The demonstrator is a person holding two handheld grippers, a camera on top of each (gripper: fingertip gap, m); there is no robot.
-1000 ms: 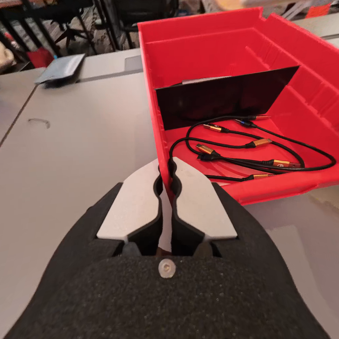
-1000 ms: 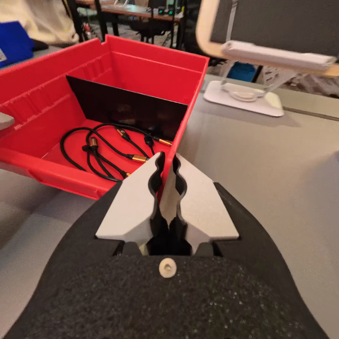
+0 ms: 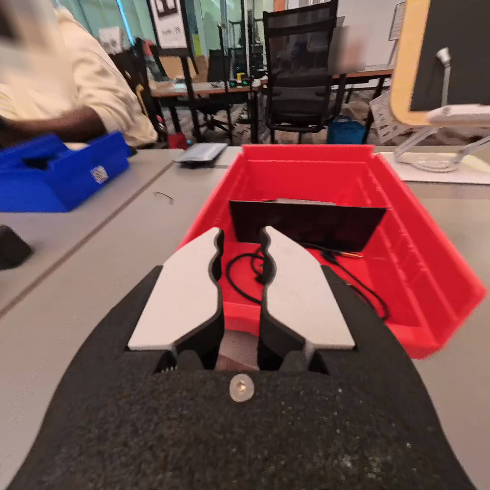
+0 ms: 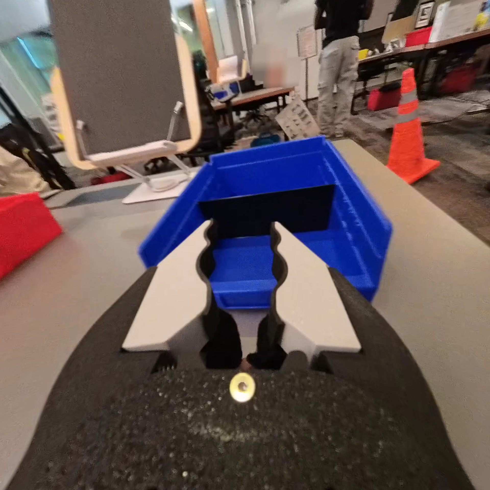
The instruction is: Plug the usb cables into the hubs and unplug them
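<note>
Left wrist view: your left gripper [image 3: 241, 236] hangs parted and empty before the red bin [image 3: 424, 267]; black cables [image 3: 238, 275] lie in front of its black divider [image 3: 307, 225].
Right wrist view: your right gripper [image 4: 242, 229] hangs parted and empty before the blue bin [image 4: 352, 238].
Writing: the sticker on the other blue bin [image 3: 79, 175] is blurred, unreadable.

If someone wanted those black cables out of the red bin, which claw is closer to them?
Probably the left. The left claw is open and points into the red bin at the black cables. The right claw faces the blue bin, whose visible front section looks empty.
</note>
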